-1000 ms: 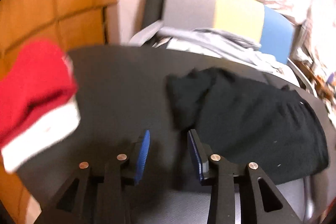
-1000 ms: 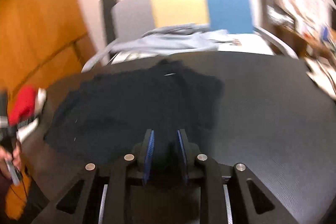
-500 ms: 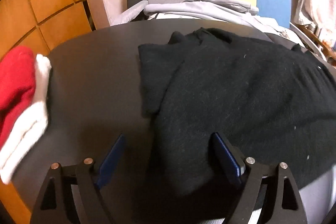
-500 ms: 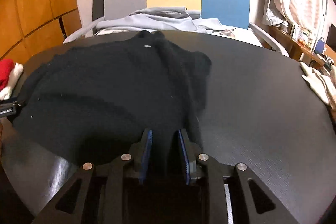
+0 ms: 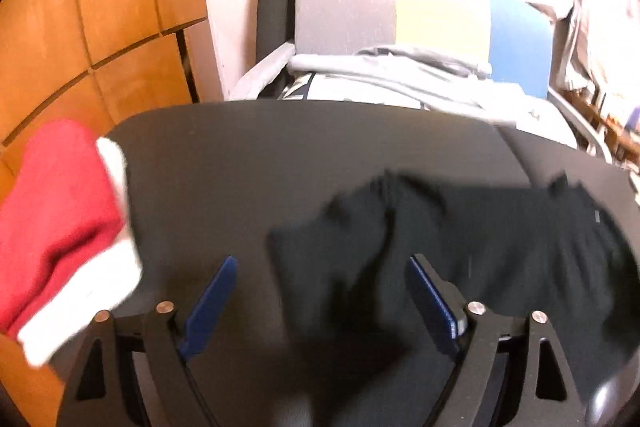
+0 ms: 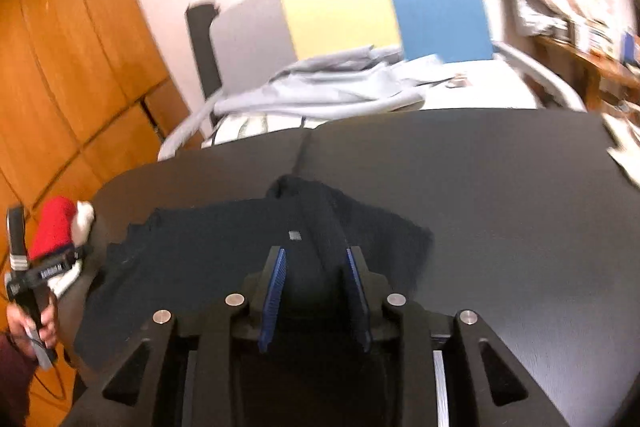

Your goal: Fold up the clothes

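Black garment (image 6: 224,259) lies crumpled on the dark table (image 6: 500,195), near edge; my left gripper (image 5: 320,291) is opening wide, cloth below it, pads clear; my right gripper (image 6: 316,279) is opening, a fold between its jaws, contact unclear; red-and-white garment (image 5: 56,211) at table's left.

Matt black knit garment (image 6: 208,251) lies on a matt, fine-grained tabletop (image 6: 500,187).

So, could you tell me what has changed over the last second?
The left gripper has spread wide, jaws still opening, pads off the black garment. The right gripper's jaws are opening, a ridge of cloth between them. The garment shifted nearer. The red and white clothes stayed at the table's edge.
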